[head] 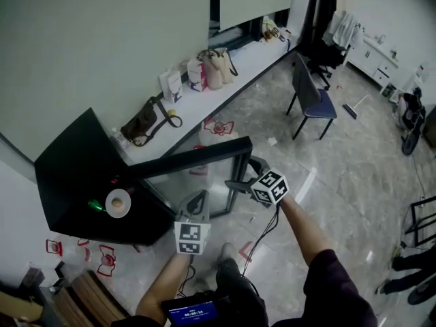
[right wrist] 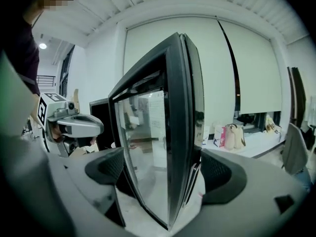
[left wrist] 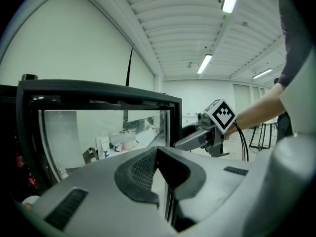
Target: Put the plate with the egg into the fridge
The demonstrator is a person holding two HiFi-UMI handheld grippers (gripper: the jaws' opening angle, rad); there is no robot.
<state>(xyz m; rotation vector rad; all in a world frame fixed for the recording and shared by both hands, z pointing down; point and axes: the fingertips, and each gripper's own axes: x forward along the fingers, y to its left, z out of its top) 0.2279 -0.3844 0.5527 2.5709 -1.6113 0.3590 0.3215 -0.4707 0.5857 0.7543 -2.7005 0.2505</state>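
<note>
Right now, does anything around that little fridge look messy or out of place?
Yes: red-and-white items lie scattered on the floor around the black fridge; what they are is unclear. The glass door stands open, its edge between the right hand-held gripper's spread jaws.

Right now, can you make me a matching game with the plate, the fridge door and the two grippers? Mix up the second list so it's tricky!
Things:
1. plate with the egg
2. fridge door
3. left gripper
4. right gripper

States and places:
A. jaws together, nothing in them
B. swung open
C. sitting on the black top of the fridge
D. jaws wide apart, one on each side of the door's edge

Right pairs: 1-C, 2-B, 3-A, 4-D.
</note>
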